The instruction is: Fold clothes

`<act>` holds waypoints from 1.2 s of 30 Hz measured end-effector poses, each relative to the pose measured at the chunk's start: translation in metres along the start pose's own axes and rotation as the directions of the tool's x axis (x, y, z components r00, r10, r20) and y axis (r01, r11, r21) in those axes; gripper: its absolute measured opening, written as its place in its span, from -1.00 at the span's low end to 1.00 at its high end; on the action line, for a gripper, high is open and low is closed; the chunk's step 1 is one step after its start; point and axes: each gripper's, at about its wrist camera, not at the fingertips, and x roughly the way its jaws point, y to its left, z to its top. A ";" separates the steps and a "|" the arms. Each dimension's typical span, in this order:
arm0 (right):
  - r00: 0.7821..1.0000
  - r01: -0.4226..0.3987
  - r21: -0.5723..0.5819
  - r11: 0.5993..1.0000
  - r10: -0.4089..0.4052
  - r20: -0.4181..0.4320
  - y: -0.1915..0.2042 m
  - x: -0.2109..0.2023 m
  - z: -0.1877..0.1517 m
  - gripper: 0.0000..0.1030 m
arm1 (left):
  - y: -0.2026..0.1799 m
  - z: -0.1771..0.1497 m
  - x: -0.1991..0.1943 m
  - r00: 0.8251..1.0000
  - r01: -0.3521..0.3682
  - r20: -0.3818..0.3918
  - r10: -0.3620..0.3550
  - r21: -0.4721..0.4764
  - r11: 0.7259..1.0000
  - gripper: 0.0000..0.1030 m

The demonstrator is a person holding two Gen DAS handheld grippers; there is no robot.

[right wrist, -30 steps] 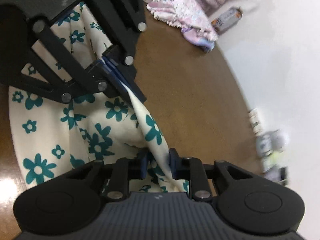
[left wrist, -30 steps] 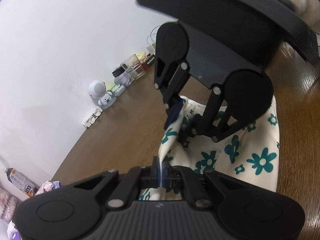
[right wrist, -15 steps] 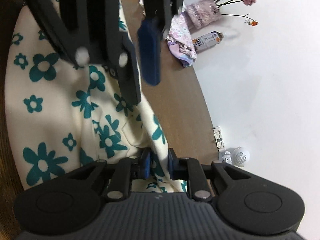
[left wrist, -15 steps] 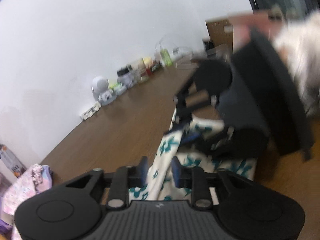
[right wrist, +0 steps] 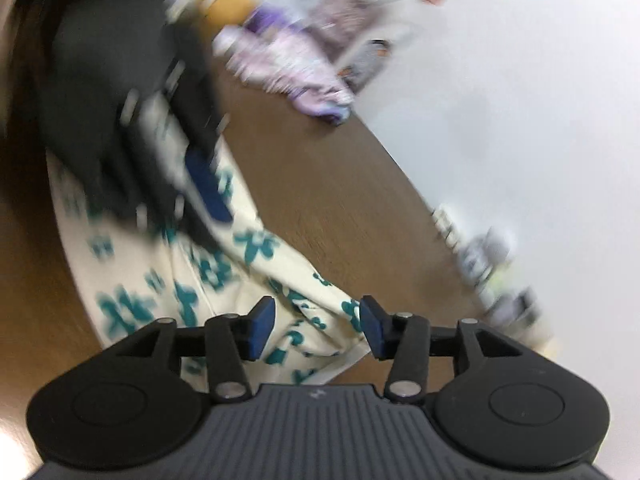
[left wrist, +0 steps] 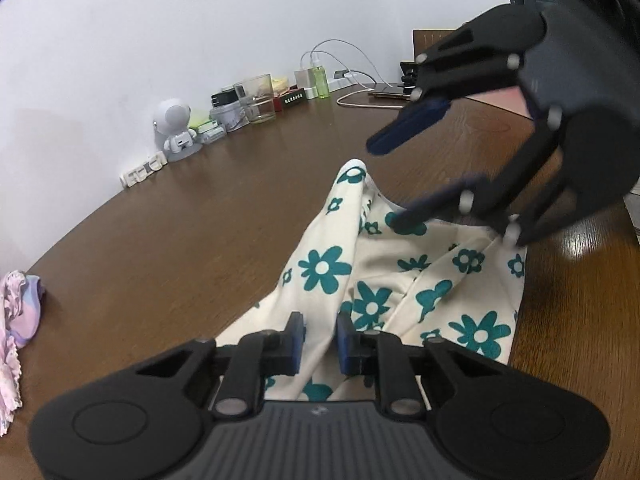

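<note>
Left hand-held gripper (left wrist: pixel 318 338): jaws closing, floral garment (left wrist: pixel 404 280) fold between pads, pinch unconfirmed.
Right hand-held gripper (right wrist: pixel 317 327): jaws opening, letting go.
Garment: partly folded, near on surface (left wrist: pixel 180 248); likely laying fold.

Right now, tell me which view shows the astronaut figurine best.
The left wrist view. There the white astronaut figurine stands sharp and whole against the wall at the far edge of the wooden table. The right wrist view is motion-blurred, so it appears only as a pale smear near the right edge.
</note>
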 end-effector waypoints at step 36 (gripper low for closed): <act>0.993 -0.107 0.791 0.603 0.032 0.111 -0.048 0.011 -0.040 -0.52 | 0.068 -0.066 -0.065 0.992 -0.114 -0.002 0.123 -0.389 0.914 -0.34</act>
